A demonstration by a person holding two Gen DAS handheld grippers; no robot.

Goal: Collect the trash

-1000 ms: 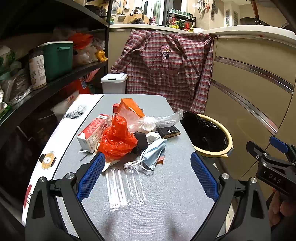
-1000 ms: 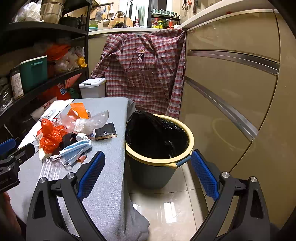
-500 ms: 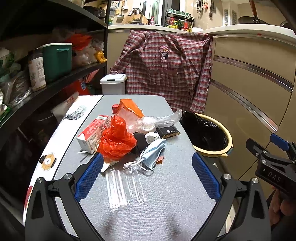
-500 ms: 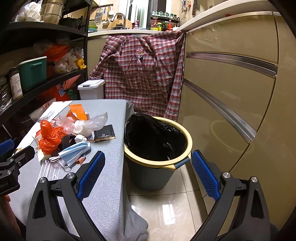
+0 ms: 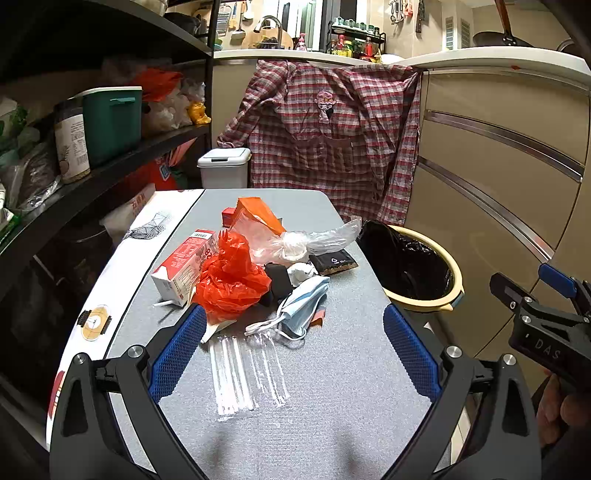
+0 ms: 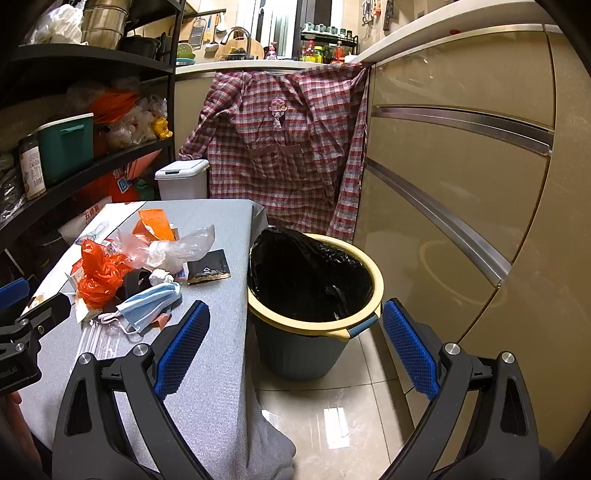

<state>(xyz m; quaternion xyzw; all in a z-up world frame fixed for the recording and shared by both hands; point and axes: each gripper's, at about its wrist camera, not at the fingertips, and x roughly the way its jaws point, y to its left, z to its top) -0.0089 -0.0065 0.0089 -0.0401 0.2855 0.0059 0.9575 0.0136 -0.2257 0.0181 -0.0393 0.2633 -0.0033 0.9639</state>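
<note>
The left gripper [image 5: 291,350] hovers wide open and empty over the clear straw wrappers [image 5: 247,369]; the right gripper [image 6: 295,347], equally spread and empty, faces the black-lined bin [image 6: 314,295].

Home kitchen, sink tap [image 5: 269,23], spice rack [image 5: 354,40], pantry shelves [image 5: 110,162]

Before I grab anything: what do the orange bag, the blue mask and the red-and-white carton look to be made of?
Orange bag: thin glossy plastic film, crumpled and translucent. Blue mask: probably soft matte nonwoven fabric, folded limp, with white ear loops. Red-and-white carton: likely coated paperboard, with crisp printed faces and sharp folded edges.
</note>
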